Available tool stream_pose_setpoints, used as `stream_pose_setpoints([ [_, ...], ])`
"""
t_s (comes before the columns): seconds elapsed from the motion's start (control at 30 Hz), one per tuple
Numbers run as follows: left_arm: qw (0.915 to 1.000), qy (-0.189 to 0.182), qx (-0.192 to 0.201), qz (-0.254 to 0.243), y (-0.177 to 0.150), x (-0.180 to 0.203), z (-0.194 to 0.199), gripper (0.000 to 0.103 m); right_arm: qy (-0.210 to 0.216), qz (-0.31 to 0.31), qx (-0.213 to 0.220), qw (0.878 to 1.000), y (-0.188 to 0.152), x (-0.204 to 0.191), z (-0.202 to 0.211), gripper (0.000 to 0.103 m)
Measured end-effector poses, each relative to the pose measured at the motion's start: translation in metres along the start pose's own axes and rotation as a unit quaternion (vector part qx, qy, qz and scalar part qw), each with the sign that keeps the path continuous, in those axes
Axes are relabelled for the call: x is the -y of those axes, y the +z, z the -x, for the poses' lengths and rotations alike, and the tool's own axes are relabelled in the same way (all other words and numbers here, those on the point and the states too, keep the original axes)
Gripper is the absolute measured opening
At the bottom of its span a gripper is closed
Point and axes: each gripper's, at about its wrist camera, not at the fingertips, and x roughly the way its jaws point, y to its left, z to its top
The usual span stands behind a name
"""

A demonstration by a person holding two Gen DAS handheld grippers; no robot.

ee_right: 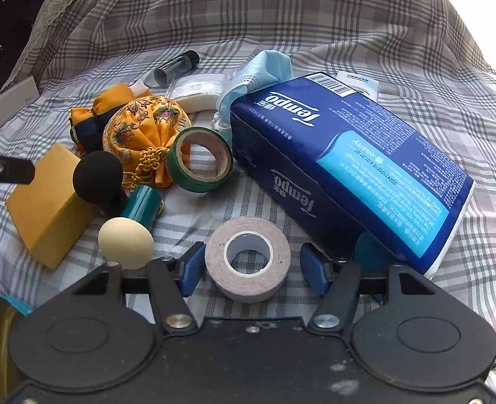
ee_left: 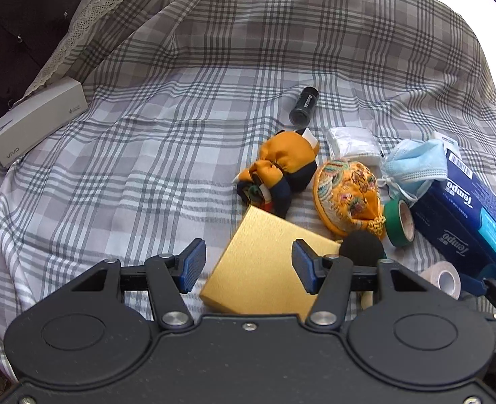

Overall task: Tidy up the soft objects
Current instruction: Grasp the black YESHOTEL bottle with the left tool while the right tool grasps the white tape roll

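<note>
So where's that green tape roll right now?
In the right wrist view the green tape lies on the checked bedspread, left of centre, between the embroidered yellow pouch and the blue tissue pack.

On the grey plaid bedsheet [ee_right: 315,27], a white roll of tape [ee_right: 247,258] is lying between the right gripper [ee_right: 249,269]'s jaws. A blue Tempo tissue pack [ee_right: 349,155] is sitting right of it, a green tape roll [ee_right: 199,160] behind, and a yellow embroidered pouch [ee_right: 140,128] is resting further left.

White vivo box [ee_right: 5,101] cut by the left edge; teal cylinder [ee_right: 143,205] half behind the black foam ball [ee_right: 97,175].
</note>
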Motion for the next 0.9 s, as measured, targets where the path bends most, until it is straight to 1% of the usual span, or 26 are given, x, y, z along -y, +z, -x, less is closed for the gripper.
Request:
stream_pose_setpoints([
  [0.07,1.0,0.005,0.004,-0.006,0.011,-0.001,-0.008,0.054,0.004,0.008,-0.001,1.0,0.001,0.0,0.001,0.055],
  [0.1,0.9999,0.009,0.003,-0.013,0.018,-0.001,-0.013,0.054,0.007,0.01,-0.002,1.0,0.001,0.001,0.001,0.05],
  [0.13,0.9998,0.011,0.002,-0.017,0.023,0.0,-0.017,0.054,0.015,0.011,-0.004,1.0,0.002,0.002,0.001,0.048],
  [0.37,0.9996,-0.004,0.002,-0.029,0.076,0.003,-0.04,0.054,0.041,-0.006,-0.012,0.999,0.007,0.008,0.004,0.047],
  [0.5,0.9989,-0.007,0.007,-0.045,0.106,0.015,-0.058,0.055,0.068,-0.021,-0.018,0.997,0.008,0.012,0.009,0.047],
  [0.63,0.9982,-0.012,0.012,-0.057,0.132,0.029,-0.082,0.055,0.082,-0.032,-0.02,0.996,0.008,0.014,0.011,0.047],
  [0.73,0.998,-0.015,0.008,-0.06,0.145,0.039,-0.102,0.055,0.092,-0.036,-0.022,0.995,0.006,0.016,0.012,0.047],
  [0.9,0.9976,0.001,-0.014,-0.068,0.155,0.056,-0.142,0.055,0.101,-0.04,-0.024,0.994,0.005,0.019,0.011,0.047],
])
